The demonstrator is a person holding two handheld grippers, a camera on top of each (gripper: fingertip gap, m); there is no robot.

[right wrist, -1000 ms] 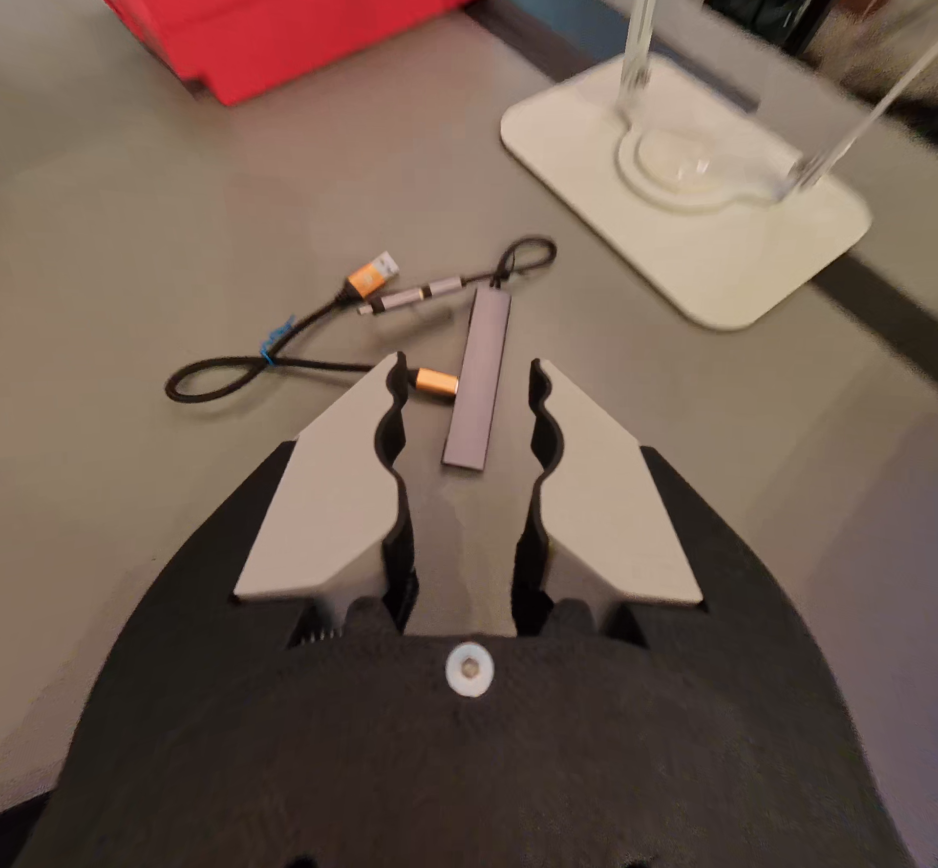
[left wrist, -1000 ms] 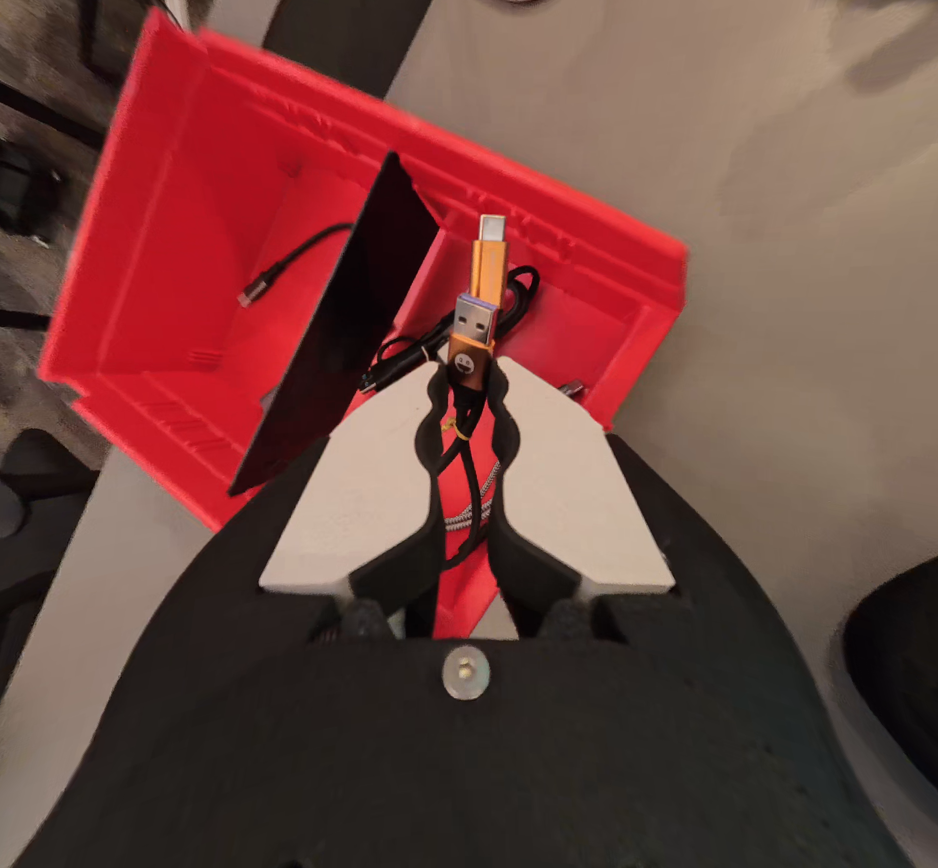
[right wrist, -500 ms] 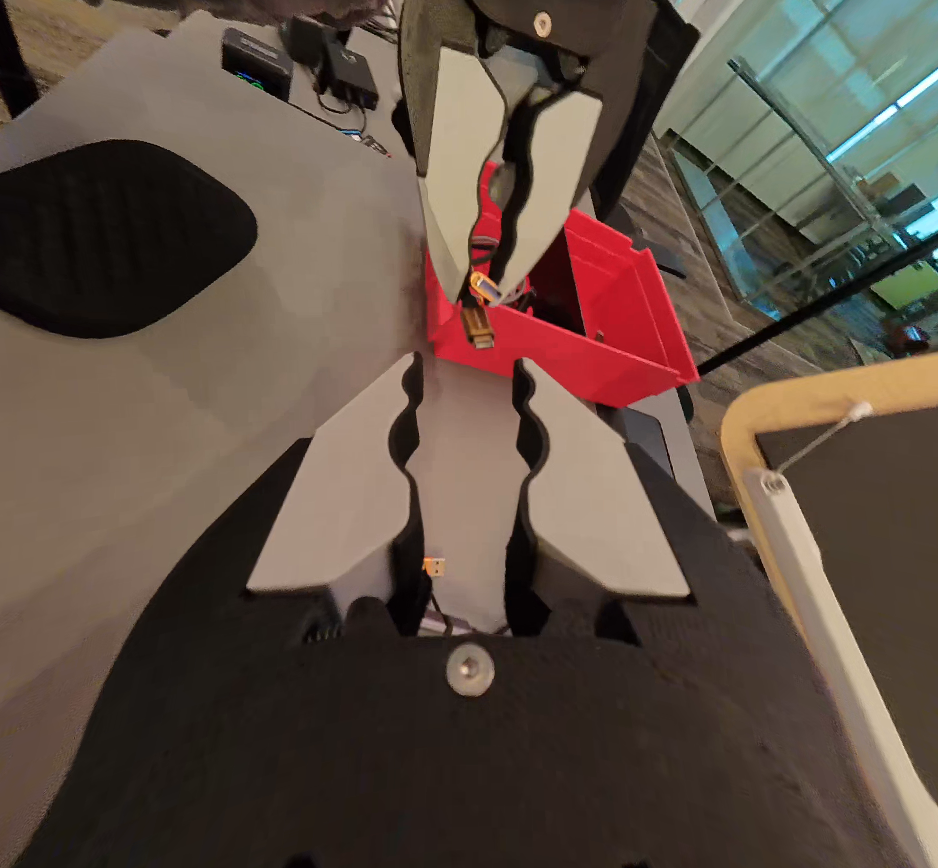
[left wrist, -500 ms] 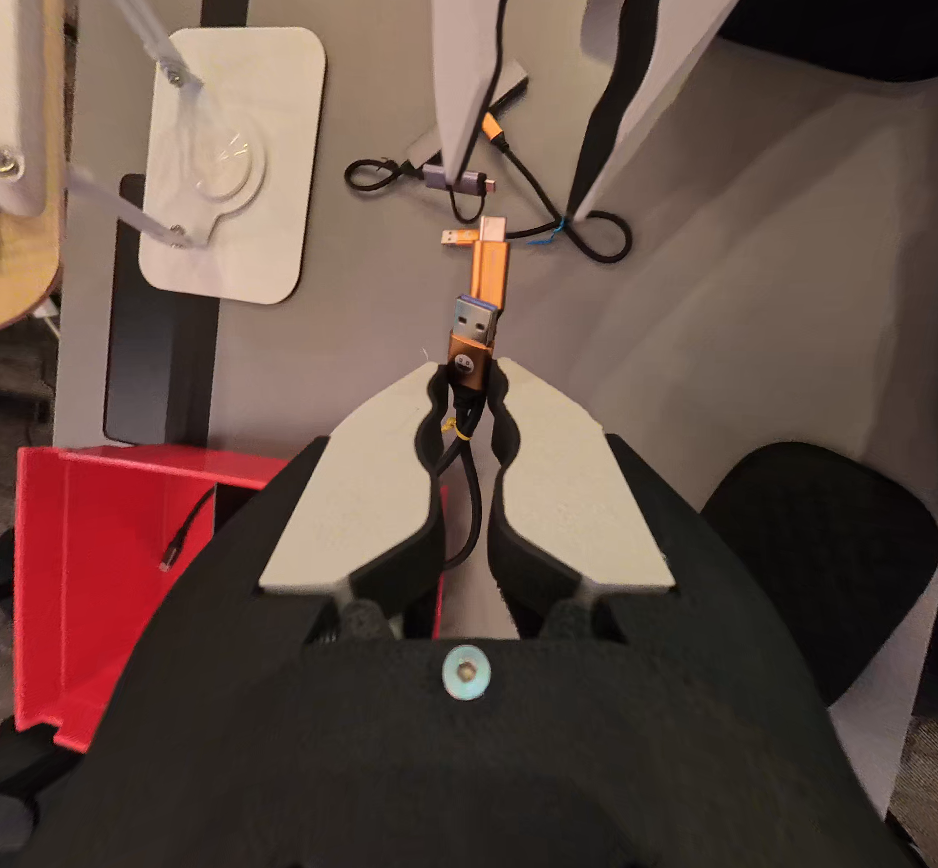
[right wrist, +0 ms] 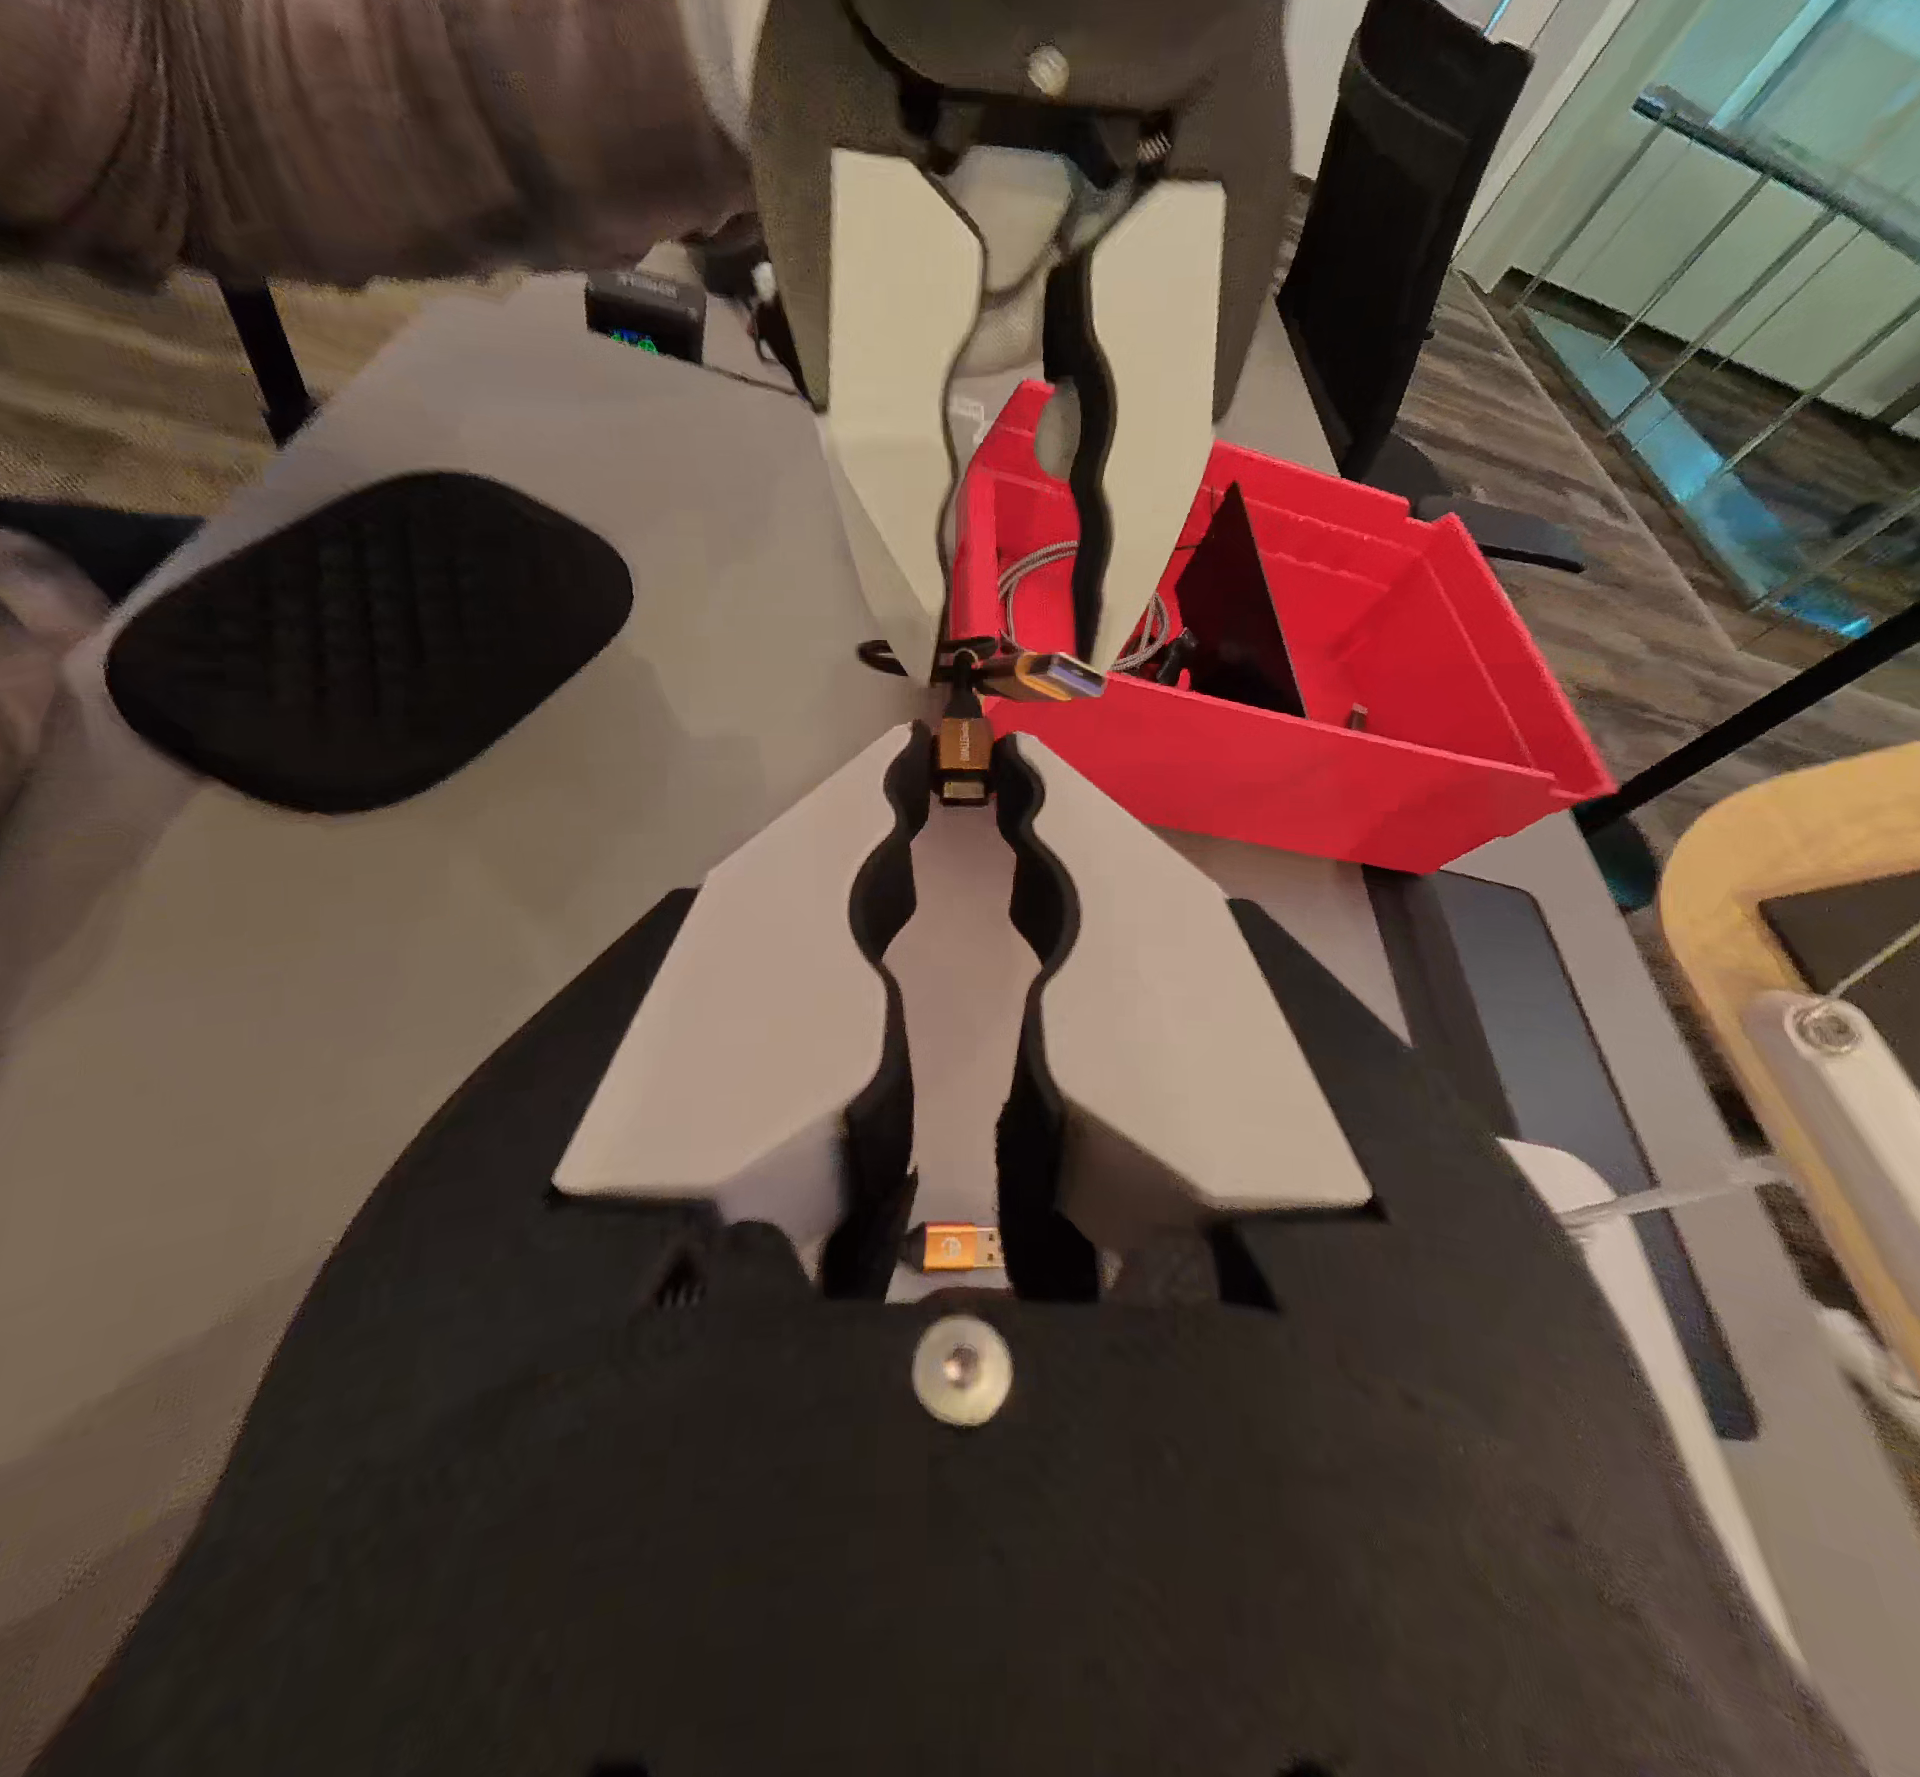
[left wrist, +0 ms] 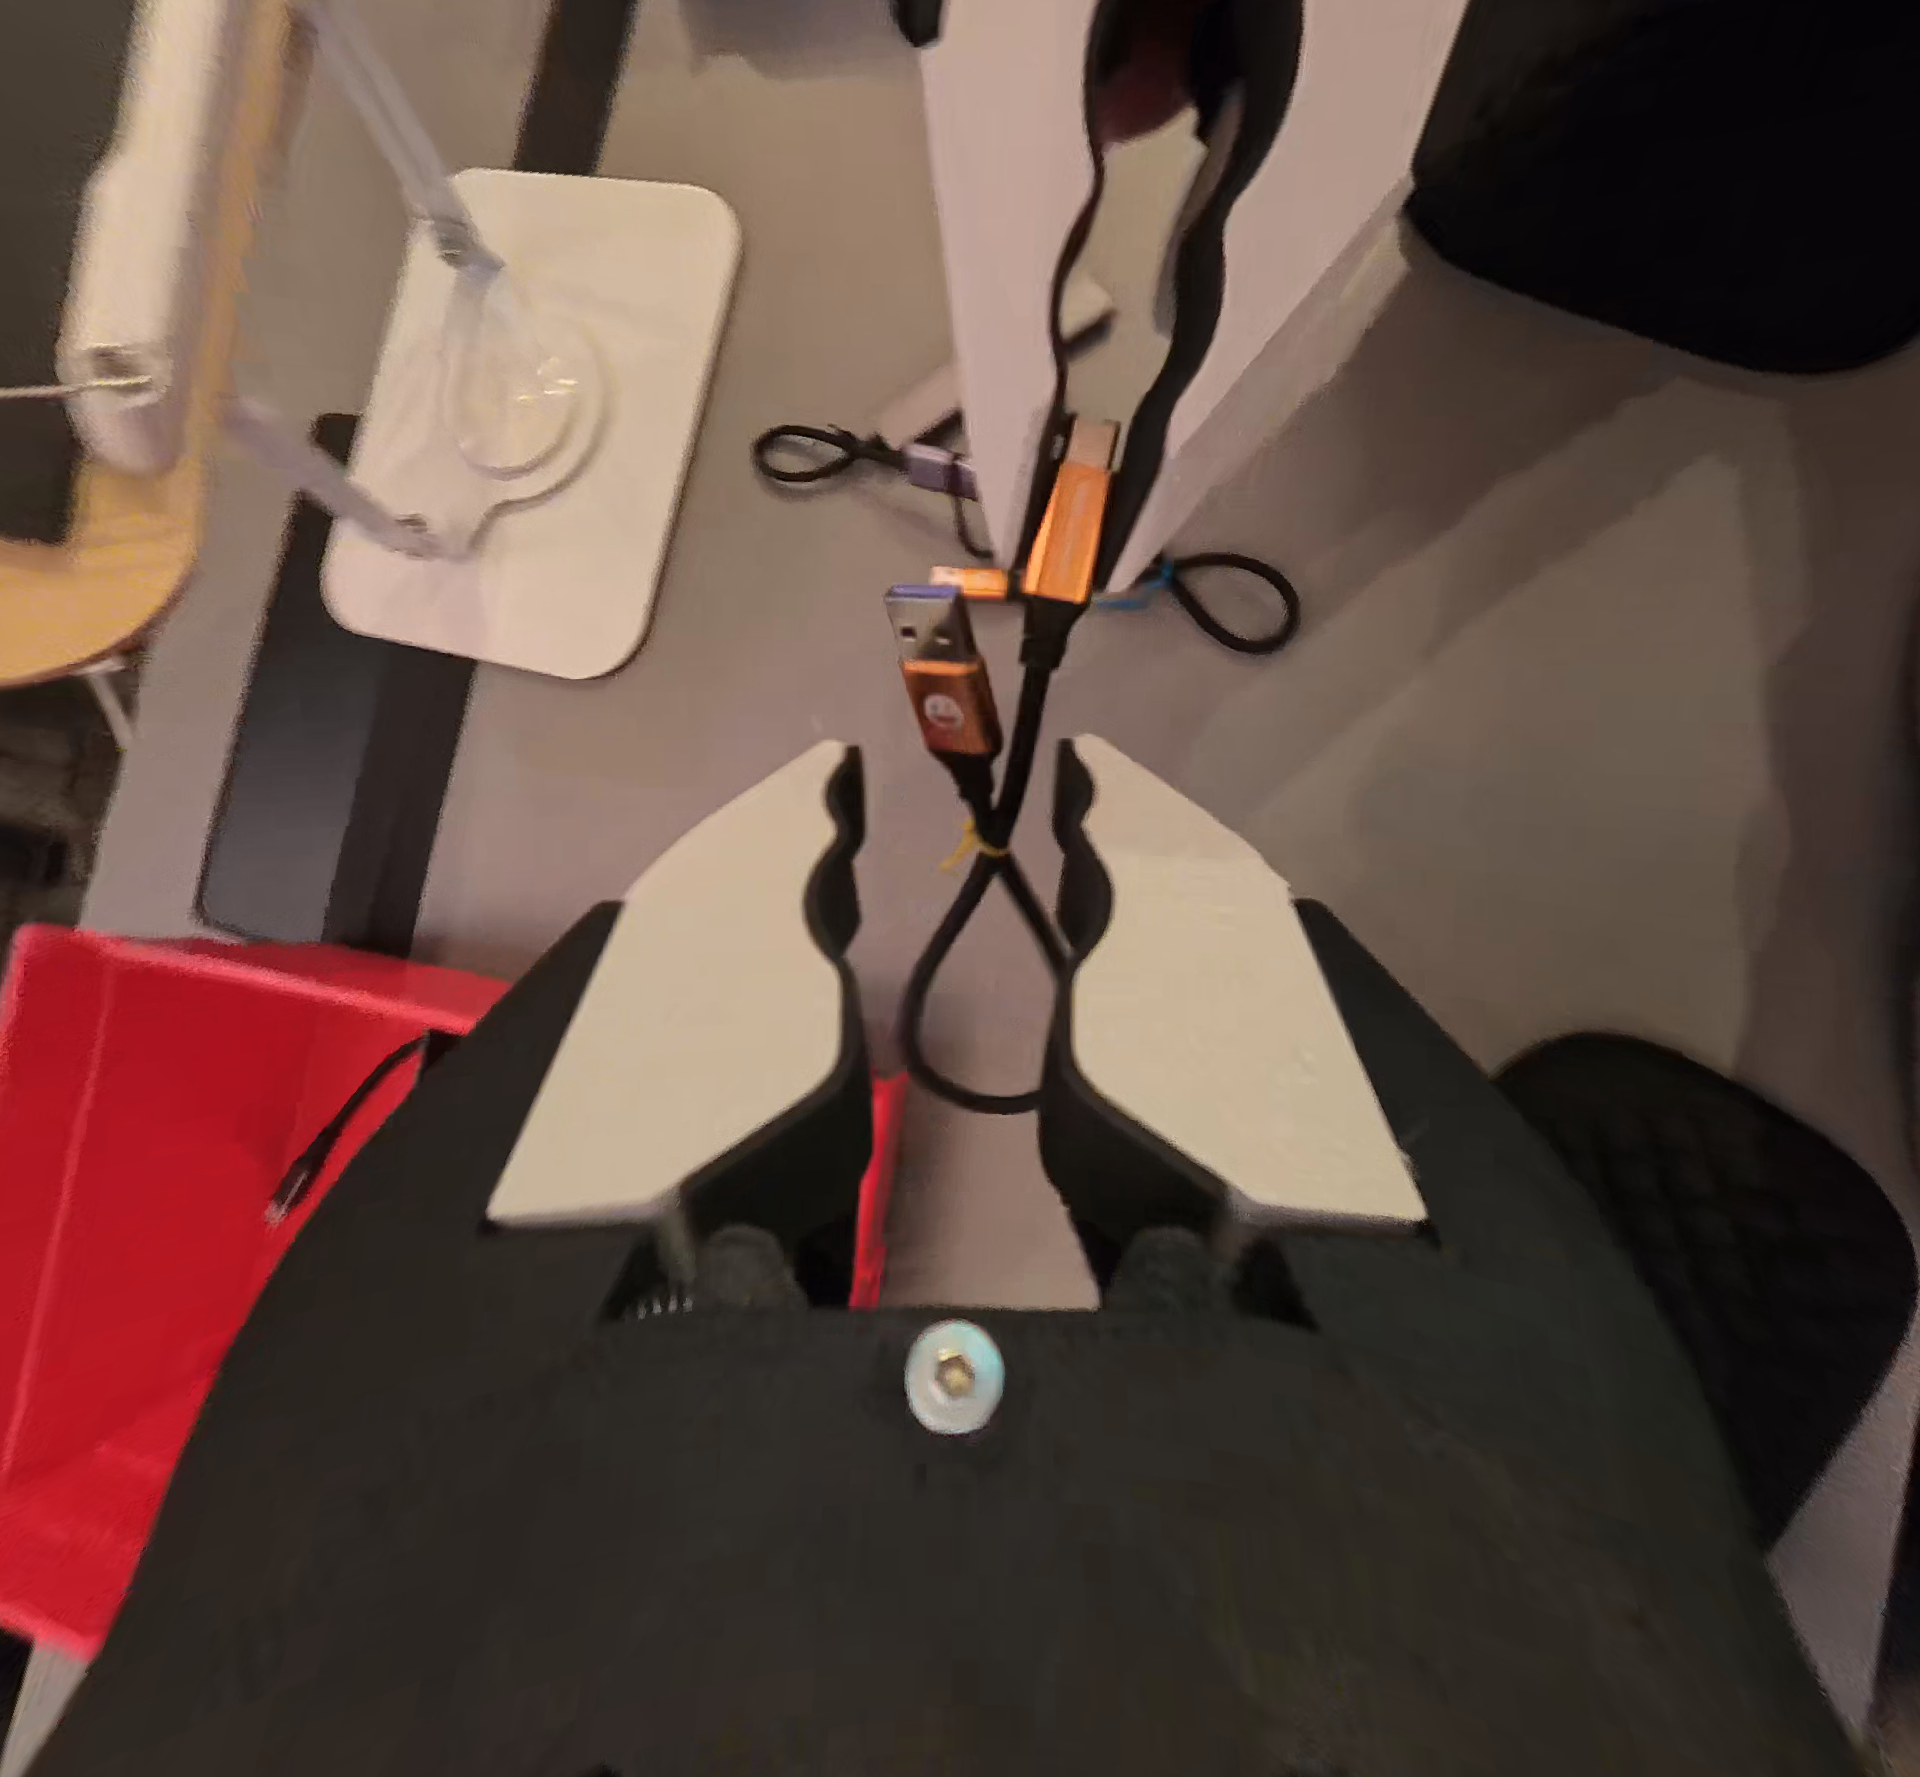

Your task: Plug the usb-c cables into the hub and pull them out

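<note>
My right gripper (right wrist: 961, 753) is shut on the orange USB-C plug (right wrist: 961, 759) of a short black cable and holds it above the grey table. In the left wrist view the right gripper (left wrist: 1070, 564) reaches in from the top with that plug (left wrist: 1072, 522) between its fingers. My left gripper (left wrist: 956, 756) is open; the cable's loop (left wrist: 982, 1010) hangs between its fingers and its orange USB-A plug (left wrist: 943, 688) sticks out free. The hub (left wrist: 1086, 309) lies on the table, mostly hidden behind the right gripper. Its grey plug (left wrist: 935, 470) shows beside it.
A second orange-ended cable (left wrist: 1247, 600) with a blue tie lies on the table below. A red bin (right wrist: 1299, 761) with more cables and a black divider stands by the table edge. A white lamp base (left wrist: 540, 418) and a black mesh pad (right wrist: 364, 636) flank the work area. My two grippers' fingertips are within a few centimetres of each other.
The left gripper has opened and let go of the cable. The right gripper has moved up to it and shut on the USB-C plug. The USB-A plug now tilts aside.
</note>
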